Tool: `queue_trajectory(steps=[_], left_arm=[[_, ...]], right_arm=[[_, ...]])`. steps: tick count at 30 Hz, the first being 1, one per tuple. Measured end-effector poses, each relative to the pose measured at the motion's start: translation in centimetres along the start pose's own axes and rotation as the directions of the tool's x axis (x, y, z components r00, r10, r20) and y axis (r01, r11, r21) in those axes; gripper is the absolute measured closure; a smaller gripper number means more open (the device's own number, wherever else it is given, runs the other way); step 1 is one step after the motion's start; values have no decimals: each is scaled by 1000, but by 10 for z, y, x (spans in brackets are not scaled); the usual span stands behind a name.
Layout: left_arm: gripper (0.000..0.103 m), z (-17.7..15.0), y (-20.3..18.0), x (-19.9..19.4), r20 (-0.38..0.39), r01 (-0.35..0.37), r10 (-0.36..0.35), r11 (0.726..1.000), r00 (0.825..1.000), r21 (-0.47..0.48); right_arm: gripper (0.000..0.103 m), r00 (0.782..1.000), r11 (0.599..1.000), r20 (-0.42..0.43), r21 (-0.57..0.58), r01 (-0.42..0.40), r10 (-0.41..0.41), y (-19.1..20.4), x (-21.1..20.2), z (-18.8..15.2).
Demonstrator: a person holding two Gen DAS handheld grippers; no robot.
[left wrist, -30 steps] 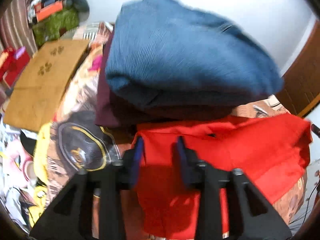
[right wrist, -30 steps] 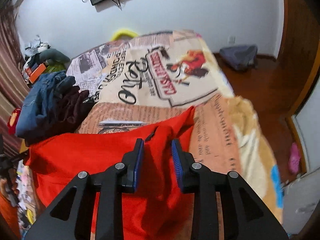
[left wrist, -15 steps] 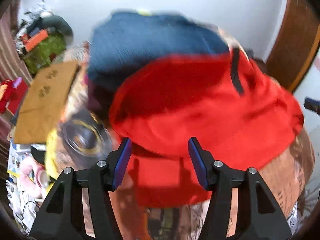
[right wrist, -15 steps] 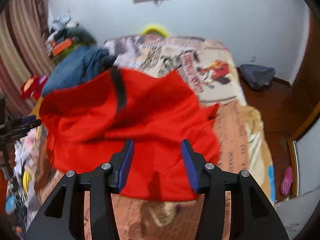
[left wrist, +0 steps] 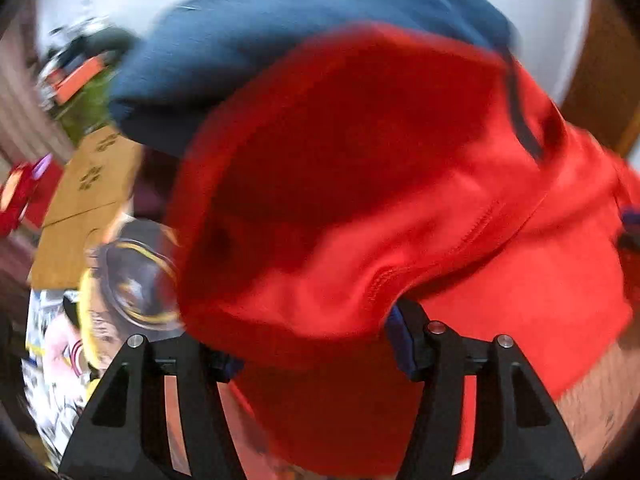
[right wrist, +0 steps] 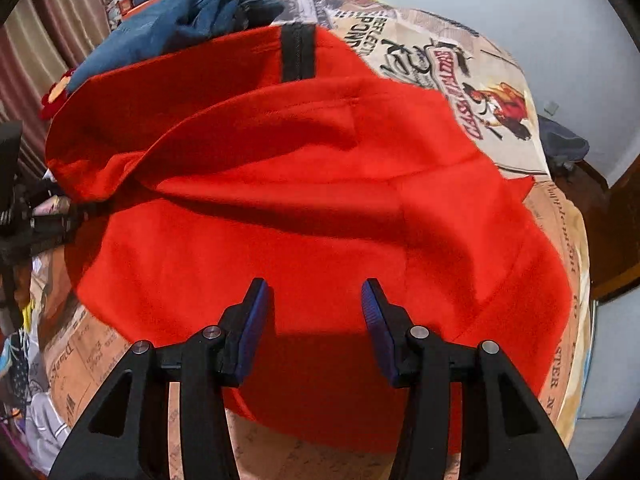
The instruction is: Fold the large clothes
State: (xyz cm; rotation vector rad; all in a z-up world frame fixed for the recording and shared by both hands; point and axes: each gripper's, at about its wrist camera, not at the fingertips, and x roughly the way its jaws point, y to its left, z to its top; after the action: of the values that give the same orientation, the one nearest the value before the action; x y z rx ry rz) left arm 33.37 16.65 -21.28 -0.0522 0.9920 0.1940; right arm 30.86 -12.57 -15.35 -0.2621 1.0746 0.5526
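Lying across the bed [right wrist: 560, 216], the red garment [right wrist: 320, 184] is folded over itself, its far edge against the blue clothes pile [right wrist: 172, 20]. Left of the garment, the left tool [left wrist: 316, 344] has just spread its jaws; cloth drapes over them, blurred, unpinched. At its near edge the right tool [right wrist: 314, 312] stands apart too, freshly opened, nothing gripped.

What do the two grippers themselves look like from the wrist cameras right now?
Both look alike. The right gripper has two matte black plastic fingers with triangular cut-outs and round silver screw heads, and ribbed blue pads on the inner faces. The left gripper has the same black frame, silver screws and blue pads, though its pads are largely hidden by red cloth. No cables, markings or sleeves are visible.
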Motion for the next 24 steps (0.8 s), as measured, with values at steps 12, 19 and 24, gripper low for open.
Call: queue_trajectory(steps=[12, 19, 24], left_arm=[[20, -45, 93, -18, -42, 207, -229, 934, 973, -290], [21, -96, 96, 22, -149, 386, -487, 815, 861, -433], [21, -90, 77, 31, -135, 444, -531, 801, 836, -403]], right_arm=[[39, 994, 935, 67, 351, 55, -83, -106, -57, -57], [38, 996, 884, 67, 462, -76, 51, -116, -29, -73], [37, 994, 898, 83, 429, -96, 67, -98, -15, -60]])
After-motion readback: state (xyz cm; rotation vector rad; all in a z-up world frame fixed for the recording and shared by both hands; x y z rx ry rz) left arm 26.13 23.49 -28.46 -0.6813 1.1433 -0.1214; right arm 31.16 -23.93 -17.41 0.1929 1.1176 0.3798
